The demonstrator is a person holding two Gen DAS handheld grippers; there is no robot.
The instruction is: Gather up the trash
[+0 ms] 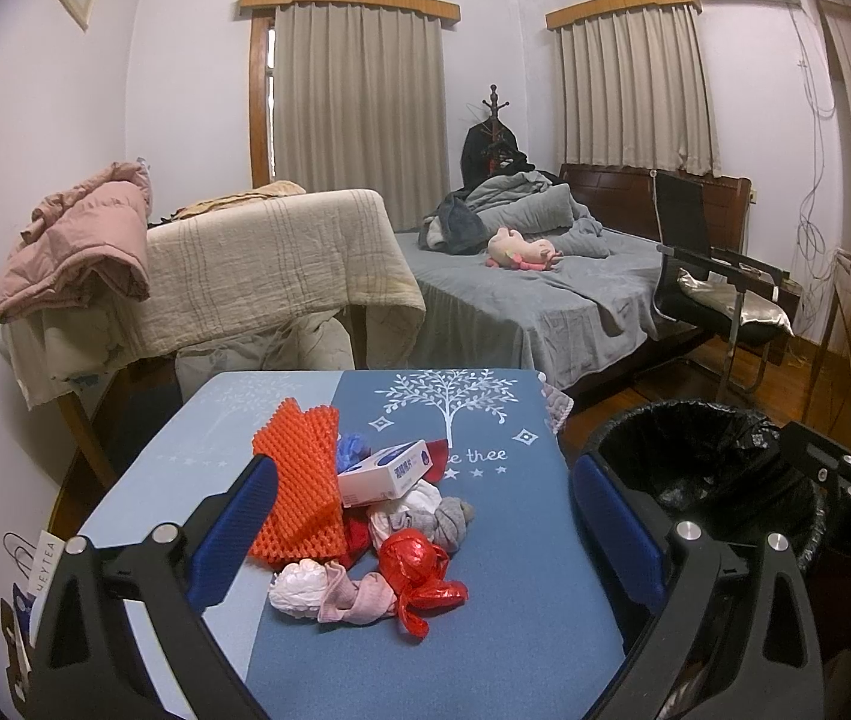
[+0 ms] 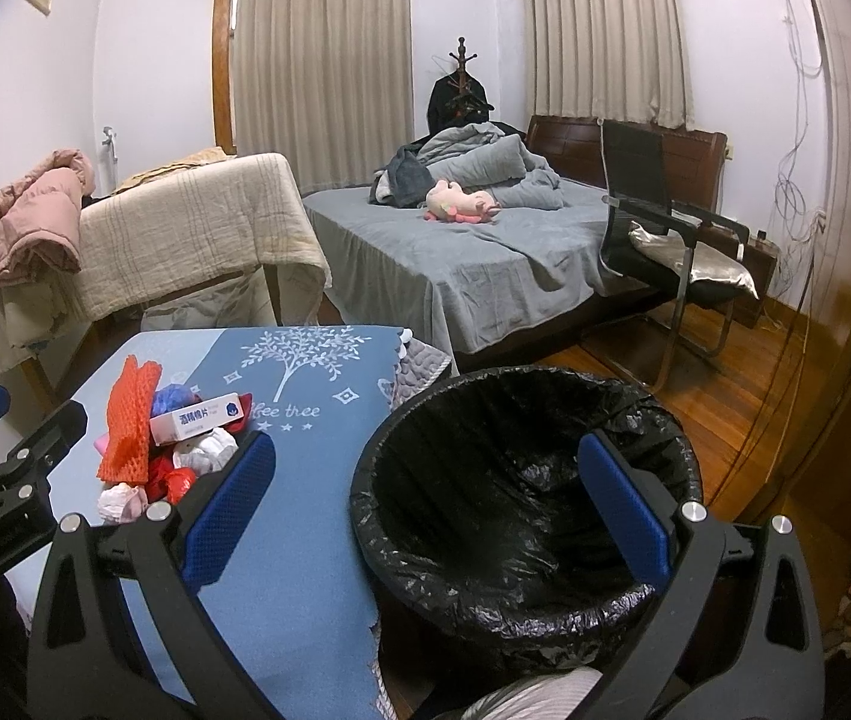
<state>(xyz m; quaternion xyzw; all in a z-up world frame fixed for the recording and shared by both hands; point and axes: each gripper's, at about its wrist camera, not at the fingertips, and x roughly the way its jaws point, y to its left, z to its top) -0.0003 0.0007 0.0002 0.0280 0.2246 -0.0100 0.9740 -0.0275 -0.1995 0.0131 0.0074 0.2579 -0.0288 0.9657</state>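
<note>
White-walled bedroom with 2 curtained windows [image 1: 359,96], a grey bed [image 1: 521,294], wooden floor [image 2: 743,372] and black chair [image 2: 659,240].

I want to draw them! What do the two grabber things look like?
Both the left gripper and the right gripper have black angular frames with round silver bolts and bumpy blue fingers. White letters mark one frame's side.
</note>
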